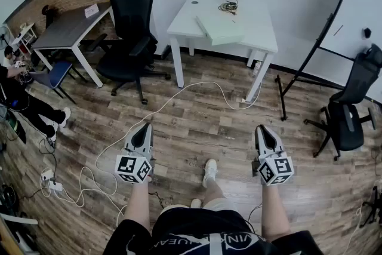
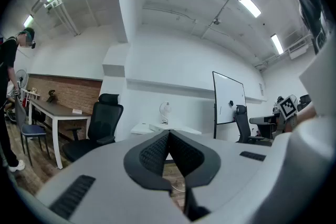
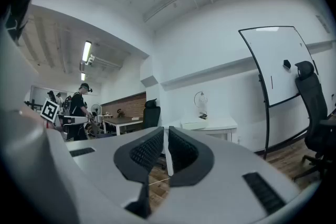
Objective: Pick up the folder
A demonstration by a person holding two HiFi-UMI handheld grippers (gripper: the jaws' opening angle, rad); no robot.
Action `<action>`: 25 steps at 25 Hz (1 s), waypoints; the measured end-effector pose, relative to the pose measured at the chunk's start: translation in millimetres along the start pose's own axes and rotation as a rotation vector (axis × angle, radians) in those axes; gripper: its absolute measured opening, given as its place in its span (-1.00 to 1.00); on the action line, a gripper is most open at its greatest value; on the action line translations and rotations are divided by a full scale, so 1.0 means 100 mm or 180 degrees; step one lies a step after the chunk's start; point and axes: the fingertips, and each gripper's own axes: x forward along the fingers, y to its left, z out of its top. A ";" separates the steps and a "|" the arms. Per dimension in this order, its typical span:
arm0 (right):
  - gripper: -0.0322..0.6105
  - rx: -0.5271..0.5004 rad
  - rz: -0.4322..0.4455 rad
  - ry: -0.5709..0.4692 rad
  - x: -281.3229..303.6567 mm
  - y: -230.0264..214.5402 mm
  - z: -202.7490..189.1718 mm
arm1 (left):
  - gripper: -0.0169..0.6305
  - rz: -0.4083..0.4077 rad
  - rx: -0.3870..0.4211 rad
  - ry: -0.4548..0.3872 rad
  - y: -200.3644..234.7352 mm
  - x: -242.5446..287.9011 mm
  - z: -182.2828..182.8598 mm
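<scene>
The pale green folder (image 1: 219, 30) lies flat on the white table (image 1: 262, 33) at the far side of the room, several steps from me. Both grippers are held level at waist height, well short of the table. My left gripper (image 1: 145, 126) has its jaws closed tip to tip, with nothing between them. My right gripper (image 1: 263, 128) is likewise shut and empty. In the right gripper view the folder (image 3: 195, 124) shows on the table beyond the closed jaws (image 3: 164, 131). In the left gripper view the table (image 2: 140, 128) sits behind the closed jaws (image 2: 169, 134).
A black office chair (image 1: 128, 27) stands left of the white table, beside a grey desk (image 1: 68, 27). A whiteboard on a stand (image 1: 358, 15) and a second chair (image 1: 352, 110) are at the right. A white cable (image 1: 179, 92) crosses the wood floor. A person sits at far left (image 1: 18, 92).
</scene>
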 end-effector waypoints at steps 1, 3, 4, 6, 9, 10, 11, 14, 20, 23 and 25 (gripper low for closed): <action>-0.76 0.0010 -0.0021 0.0017 0.03 -0.05 -0.02 | -0.91 -0.0003 -0.0010 0.0007 0.00 0.05 -0.01; -0.76 0.0026 -0.0058 0.0033 0.12 -0.13 -0.04 | -0.91 -0.0015 -0.0023 0.0016 0.01 0.17 -0.02; -0.76 0.0030 -0.0070 0.0031 0.18 -0.16 -0.04 | -0.91 -0.0023 -0.0023 0.0017 0.03 0.24 -0.02; -0.76 0.0032 -0.0075 0.0039 0.31 -0.21 -0.04 | -0.91 -0.0032 -0.0023 0.0024 0.09 0.38 -0.02; -0.76 0.0047 -0.0083 0.0108 0.47 -0.29 -0.11 | -0.91 -0.0017 -0.0041 0.0048 0.16 0.55 -0.07; -0.76 0.0049 -0.0087 0.0128 0.54 -0.33 -0.12 | -0.91 -0.0013 -0.0048 0.0052 0.19 0.62 -0.09; -0.76 0.0048 -0.0087 0.0144 0.61 -0.36 -0.13 | -0.91 -0.0011 -0.0055 0.0059 0.22 0.70 -0.10; -0.76 0.0042 -0.0087 0.0189 0.81 -0.42 -0.16 | -0.91 -0.0015 -0.0082 0.0093 0.31 0.91 -0.14; -0.76 0.0102 -0.0006 0.0298 1.21 -0.56 -0.22 | -0.91 -0.0049 -0.0148 0.0166 0.38 1.38 -0.22; -0.76 0.0165 0.0027 0.0335 1.39 -0.64 -0.24 | -0.91 -0.0068 -0.0160 0.0173 0.41 1.62 -0.21; -0.76 0.0185 0.0010 0.0362 1.53 -0.72 -0.24 | -0.91 -0.0076 -0.0166 0.0183 0.43 1.78 -0.19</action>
